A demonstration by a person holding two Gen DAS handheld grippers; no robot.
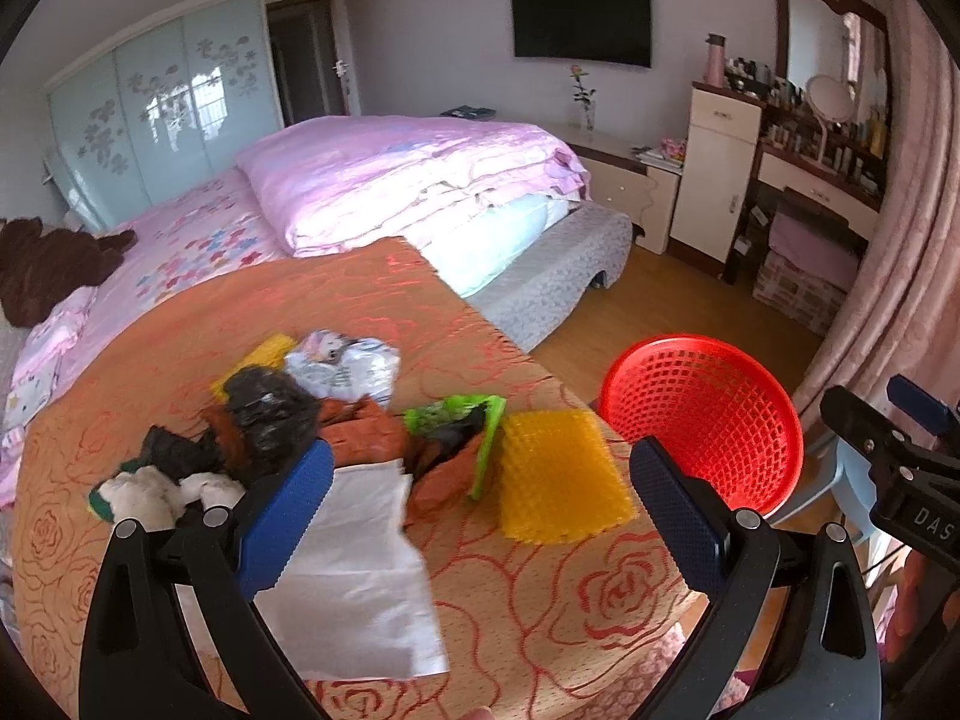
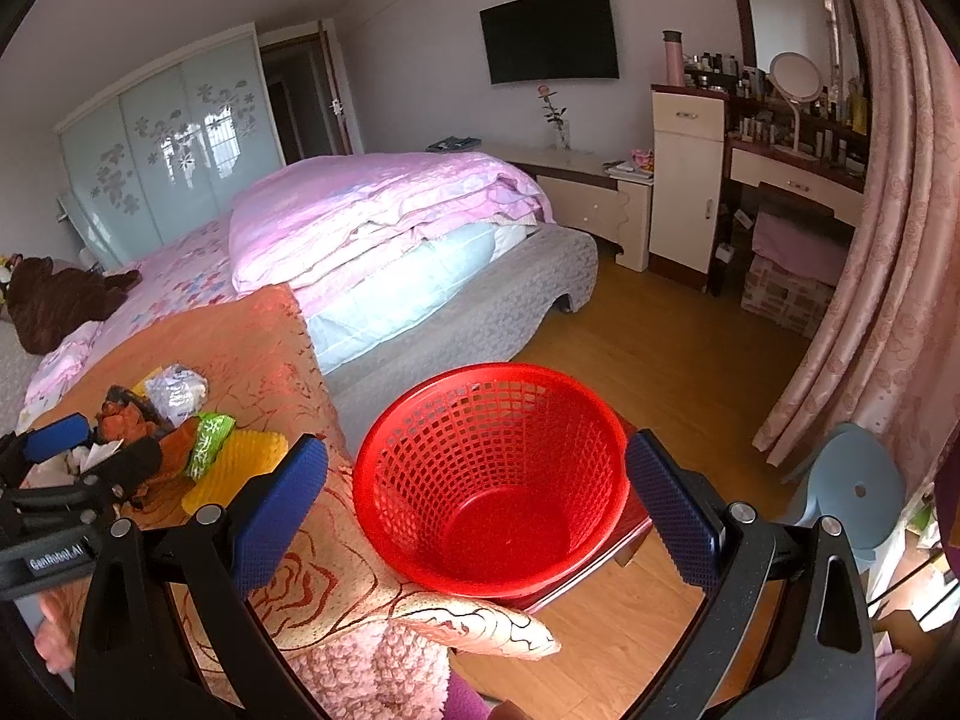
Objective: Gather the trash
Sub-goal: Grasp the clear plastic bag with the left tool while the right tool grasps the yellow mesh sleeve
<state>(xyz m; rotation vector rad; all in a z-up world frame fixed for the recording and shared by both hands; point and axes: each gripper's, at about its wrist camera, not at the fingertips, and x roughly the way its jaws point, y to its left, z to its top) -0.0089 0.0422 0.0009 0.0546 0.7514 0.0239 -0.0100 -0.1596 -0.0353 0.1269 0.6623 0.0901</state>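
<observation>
A heap of trash lies on the orange rose-patterned cloth (image 1: pixel 522 594): a white paper sheet (image 1: pixel 360 576), a yellow plastic mesh (image 1: pixel 558 474), a green wrapper (image 1: pixel 474 426), a black bag (image 1: pixel 270 408), brown crumpled paper (image 1: pixel 366 432) and a white printed wrapper (image 1: pixel 342 366). My left gripper (image 1: pixel 480 510) hangs open just above the paper and the mesh, holding nothing. The red mesh basket (image 2: pixel 492 480) stands off the cloth's right edge. My right gripper (image 2: pixel 474 504) is open, its fingers either side of the basket, nothing gripped. The heap (image 2: pixel 198 444) shows at its left.
A bed with pink bedding (image 1: pixel 390 180) lies behind the cloth. Wood floor (image 2: pixel 660 348) runs right toward a dresser (image 2: pixel 798 180) and pink curtain (image 2: pixel 888 300). A light blue stool (image 2: pixel 852 492) stands right of the basket. A person's hand (image 2: pixel 54 636) shows at the lower left.
</observation>
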